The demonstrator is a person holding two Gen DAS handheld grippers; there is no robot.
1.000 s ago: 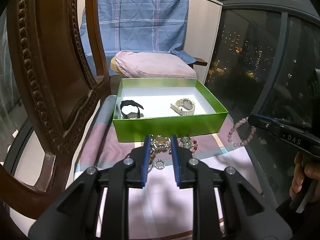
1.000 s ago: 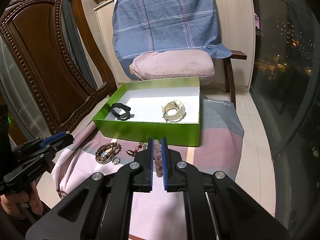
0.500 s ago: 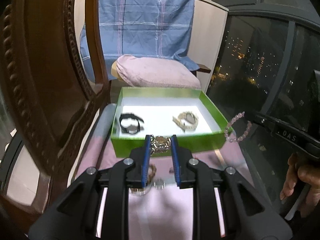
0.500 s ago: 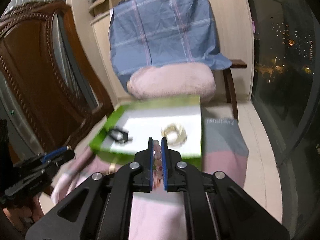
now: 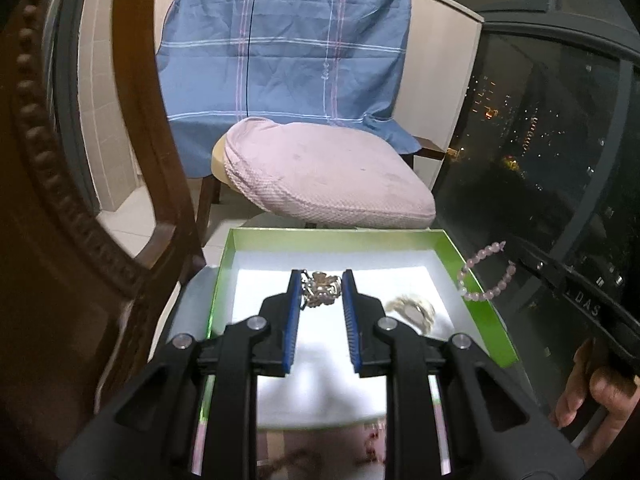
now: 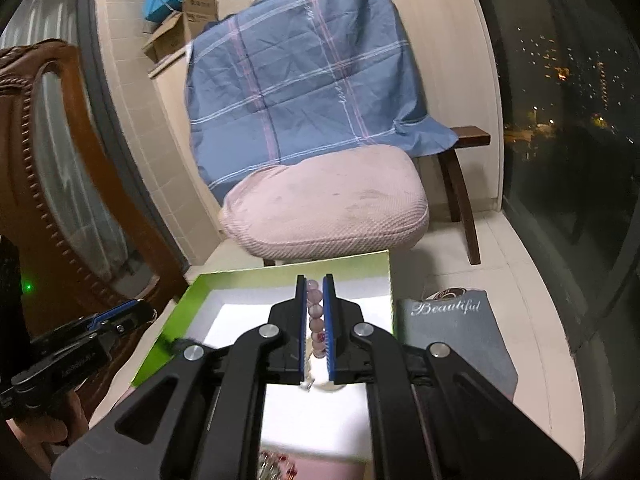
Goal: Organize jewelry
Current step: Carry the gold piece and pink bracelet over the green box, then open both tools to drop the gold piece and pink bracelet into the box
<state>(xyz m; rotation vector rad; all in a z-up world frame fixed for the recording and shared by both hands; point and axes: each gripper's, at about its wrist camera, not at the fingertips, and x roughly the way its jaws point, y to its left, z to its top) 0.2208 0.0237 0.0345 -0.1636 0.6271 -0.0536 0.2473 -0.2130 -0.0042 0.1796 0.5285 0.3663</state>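
Observation:
A green box (image 5: 486, 316) with a white floor lies right below both grippers. My left gripper (image 5: 322, 280) is shut on a silvery metal bracelet (image 5: 320, 290) and holds it over the box's white floor. A cream watch (image 5: 412, 308) lies inside the box to the right of it. My right gripper (image 6: 315, 280) is shut on a pink bead bracelet (image 6: 315, 308). In the left wrist view that pink bead bracelet (image 5: 486, 278) hangs in a loop above the box's right wall. The left gripper (image 6: 132, 314) shows at the box's left edge (image 6: 172, 320).
Loose beaded jewellery (image 6: 276, 464) lies on the pink cloth in front of the box. A chair with a pink cushion (image 5: 324, 176) and blue plaid cloth (image 5: 288, 52) stands behind. A carved wooden chair back (image 5: 60, 200) rises at the left, a dark window (image 6: 568, 120) at the right. A grey mat (image 6: 448, 320) lies beside the box.
Both grippers have moved forward from in front of the box to above its inside, each carrying its piece. The loose jewellery has dropped to the bottom edge of both views.

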